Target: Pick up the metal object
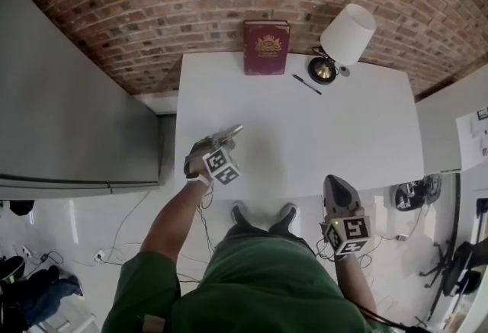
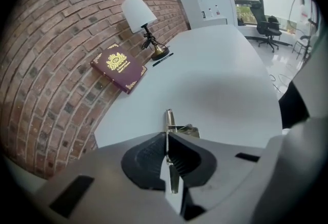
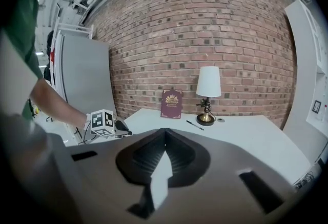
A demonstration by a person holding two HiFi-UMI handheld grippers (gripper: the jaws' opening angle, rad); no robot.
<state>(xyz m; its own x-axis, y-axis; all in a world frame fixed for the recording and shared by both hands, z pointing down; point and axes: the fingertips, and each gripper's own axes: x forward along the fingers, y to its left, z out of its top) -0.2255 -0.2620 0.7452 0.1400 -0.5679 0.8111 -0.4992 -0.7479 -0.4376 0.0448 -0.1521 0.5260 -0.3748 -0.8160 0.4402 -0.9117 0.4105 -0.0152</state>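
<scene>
A slim silvery metal object is clamped between the jaws of my left gripper over the near left part of the white table. In the left gripper view the jaws press together on the metal object, whose tip sticks out ahead of the pads; a small brassy part shows beside it. My right gripper hangs off the table's near edge, by the person's right side, shut with nothing between its jaws. The right gripper view shows the left gripper low over the table's left end.
A dark red book leans against the brick wall at the table's back. A white-shaded lamp and a black pen are beside it. A grey cabinet stands to the left. Cables and shoes lie on the floor.
</scene>
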